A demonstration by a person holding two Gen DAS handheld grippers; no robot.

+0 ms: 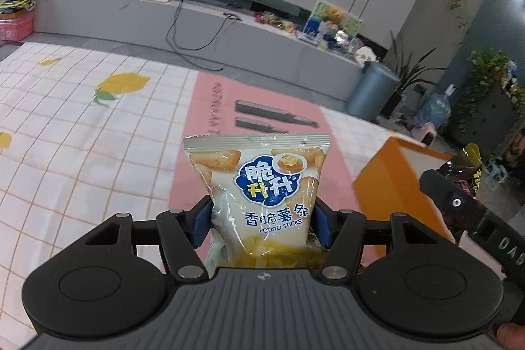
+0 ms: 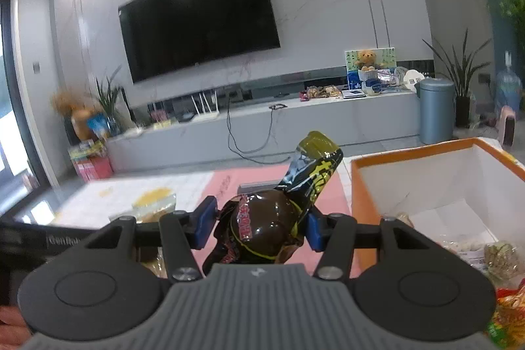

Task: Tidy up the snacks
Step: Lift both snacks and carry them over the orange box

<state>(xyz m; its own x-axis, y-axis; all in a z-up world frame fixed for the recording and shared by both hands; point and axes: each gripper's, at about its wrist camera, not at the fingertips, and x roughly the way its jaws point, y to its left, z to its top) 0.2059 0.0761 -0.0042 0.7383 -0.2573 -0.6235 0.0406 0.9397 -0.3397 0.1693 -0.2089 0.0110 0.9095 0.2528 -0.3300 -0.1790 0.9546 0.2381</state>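
**Two snack packets held up, ready to go into the orange box**

The left gripper (image 1: 262,218) is clamped on a pale bag of potato sticks (image 1: 259,195), held upright above the pink mat (image 1: 210,127) on a checked tablecloth (image 1: 82,136). The right gripper (image 2: 259,227) is clamped on a dark brown snack packet (image 2: 262,228), its twisted top pointing up and to the right. The orange box (image 2: 364,186), white inside, stands just to the right and already holds a few snacks in its lower corner.

To do this step well, I judge each packet should be carried over the box's near wall and lowered inside before release, one gripper at a time so the two do not collide. The puffy bags could crush under a hard squeeze.
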